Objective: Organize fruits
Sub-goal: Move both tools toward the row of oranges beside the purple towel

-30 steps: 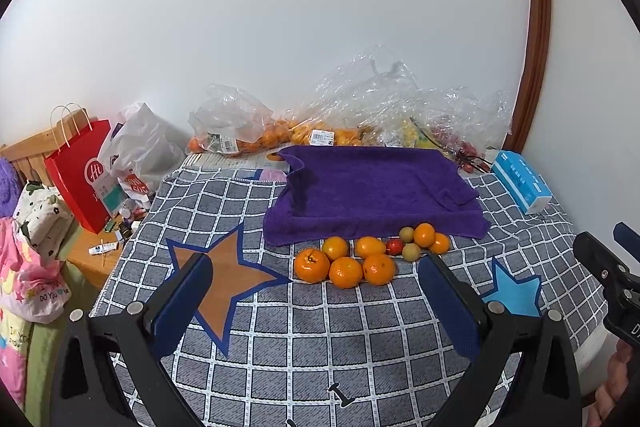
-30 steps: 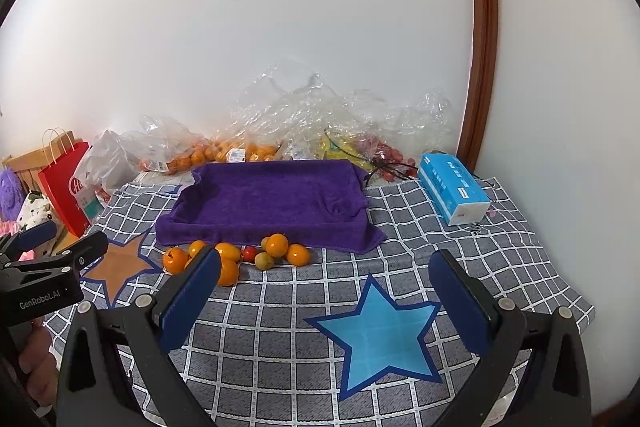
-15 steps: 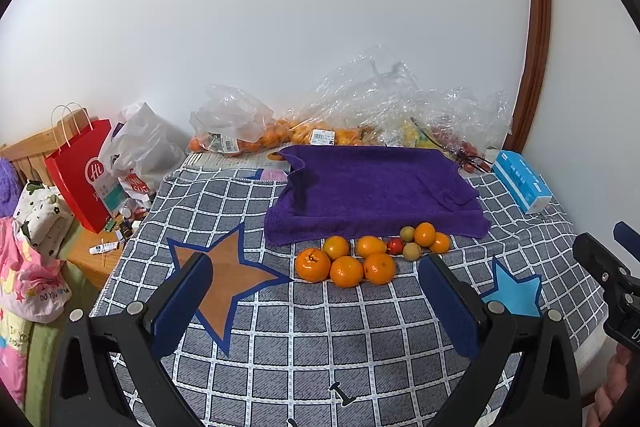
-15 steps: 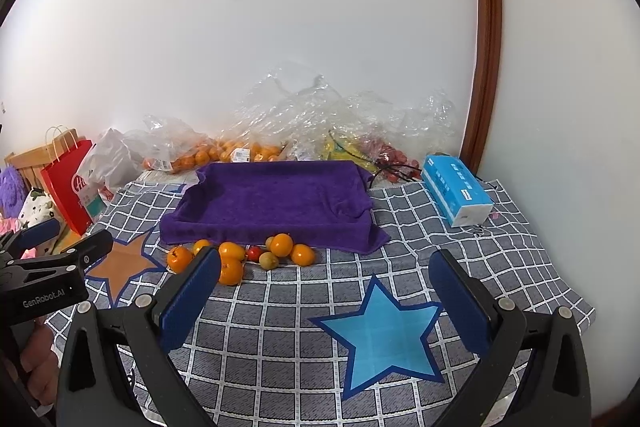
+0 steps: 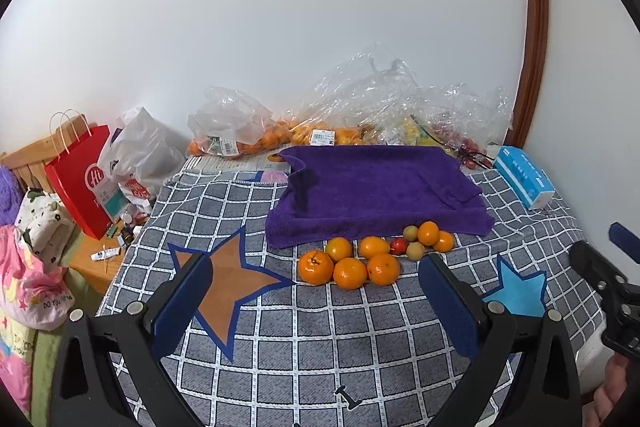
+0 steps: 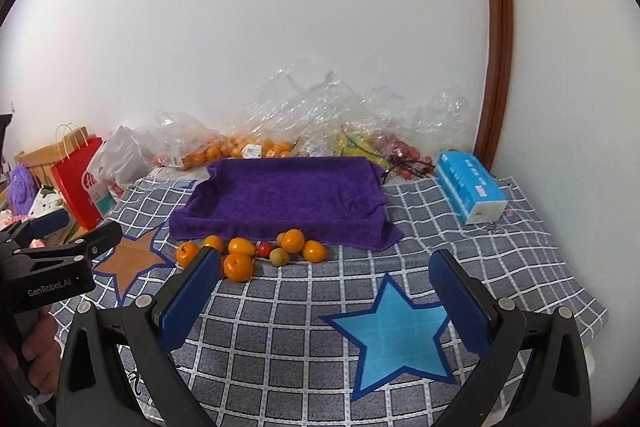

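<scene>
While the loose pile of oranges, small green fruits and one red fruit (image 5: 376,255) lies in the same spot on the grey checked star-patterned cloth (image 5: 304,331), touching the near edge of the purple towel-lined tray (image 5: 372,187), both cameras have drifted only slightly over the last second: the fruit sits a touch nearer in the right wrist view and almost unmoved in the left. I judge that the sorting has not begun, since the tray holds nothing and every loose fruit is outside it.

The left gripper (image 5: 316,291) hangs above the cloth with its blue-padded jaws spread wide, empty, the three big oranges framed between them but well short of contact. The right gripper (image 6: 326,275) is likewise wide apart and holds nothing; its left pad hides part of the pile's near left end, not touching it. More fruit stays bagged in clear plastic (image 6: 320,115) along the far wall.
</scene>
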